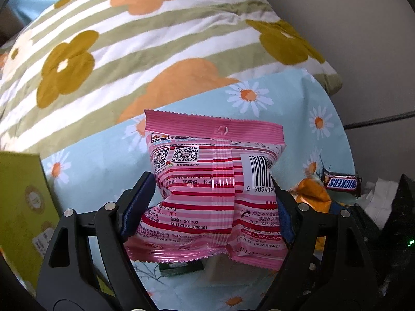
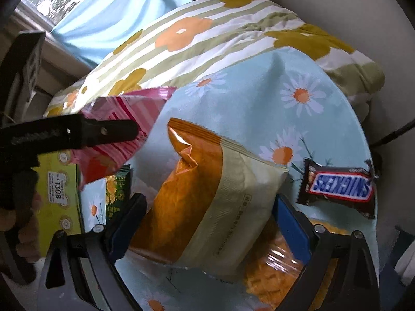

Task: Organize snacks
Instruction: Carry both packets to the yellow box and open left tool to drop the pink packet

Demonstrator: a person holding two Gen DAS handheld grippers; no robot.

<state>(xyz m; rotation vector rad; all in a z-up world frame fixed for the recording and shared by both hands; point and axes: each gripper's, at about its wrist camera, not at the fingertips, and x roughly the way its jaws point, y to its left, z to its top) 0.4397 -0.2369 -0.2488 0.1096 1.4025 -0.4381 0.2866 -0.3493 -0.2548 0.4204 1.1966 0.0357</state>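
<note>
**Two bags in the fingers, both easy to lose**

Your left fingers pinch the pink-and-red striped foil snack bag at its waist, crumpling it inward; it is lifted off the daisy-print blue cloth surface. The bag is puffy and slick, so a light squeeze could let it slide down and out, while a hard one could burst it.

Your right fingers straddle the orange-and-cream plastic snack bag, which lies on the cloth; whether the pads press it I cannot tell. Close off-centre and it may skid toward the brown Snickers bar just beside it.

Only the right view shows the lifted pink bag from the side, hanging over the green cardboard box. Only the left view shows its barcode face.
</note>
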